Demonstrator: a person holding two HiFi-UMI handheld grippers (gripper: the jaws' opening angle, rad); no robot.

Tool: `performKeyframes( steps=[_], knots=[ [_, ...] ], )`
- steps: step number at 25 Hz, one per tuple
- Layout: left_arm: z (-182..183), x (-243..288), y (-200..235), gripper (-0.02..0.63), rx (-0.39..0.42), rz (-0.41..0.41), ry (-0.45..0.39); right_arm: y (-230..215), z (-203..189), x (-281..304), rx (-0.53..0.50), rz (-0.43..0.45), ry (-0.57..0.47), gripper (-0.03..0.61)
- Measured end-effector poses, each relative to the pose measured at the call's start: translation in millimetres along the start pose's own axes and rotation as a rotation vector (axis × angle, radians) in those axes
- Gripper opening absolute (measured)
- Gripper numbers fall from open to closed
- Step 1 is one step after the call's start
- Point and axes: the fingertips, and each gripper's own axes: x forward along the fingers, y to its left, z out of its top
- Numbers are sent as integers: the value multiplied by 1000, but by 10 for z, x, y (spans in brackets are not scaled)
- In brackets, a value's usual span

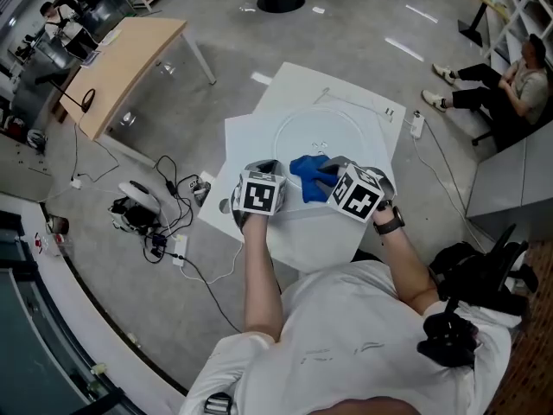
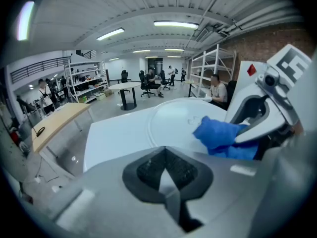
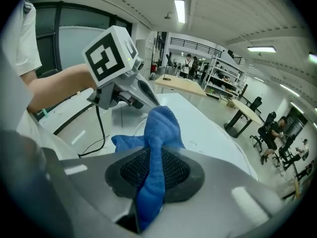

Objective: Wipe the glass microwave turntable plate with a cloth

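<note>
Cloth [image 3: 161, 125], blue and bunched, sits pinched in right gripper [image 3: 154, 175]; left gripper [image 2: 167, 176] closed empty.

We look down on a pale wooden desk [image 1: 130, 63] standing left of the white table [image 1: 251, 141]. A tangle of black cables [image 1: 158, 242] lies on the grey floor [image 1: 346, 33] between them. A seated person [image 1: 518, 85] waits at far right, near white shelving [image 2: 204, 66].
</note>
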Motion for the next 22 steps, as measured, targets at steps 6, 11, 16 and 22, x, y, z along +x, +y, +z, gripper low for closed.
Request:
performKeyframes(
  steps=[6, 11, 16, 22],
  knots=[
    [-54, -14, 48, 0, 2, -3, 47, -197, 479, 505, -10, 2, -8, 62],
    [-88, 60, 35, 0, -8, 7, 32, -345, 626, 704, -97, -38, 26, 61],
    [-56, 23, 36, 0, -12, 11, 11, -636, 660, 762, -70, -103, 9, 61],
    [-24, 39, 44, 0, -2, 19, 0, -1169, 537, 673, -5, -204, 18, 61]
  ],
)
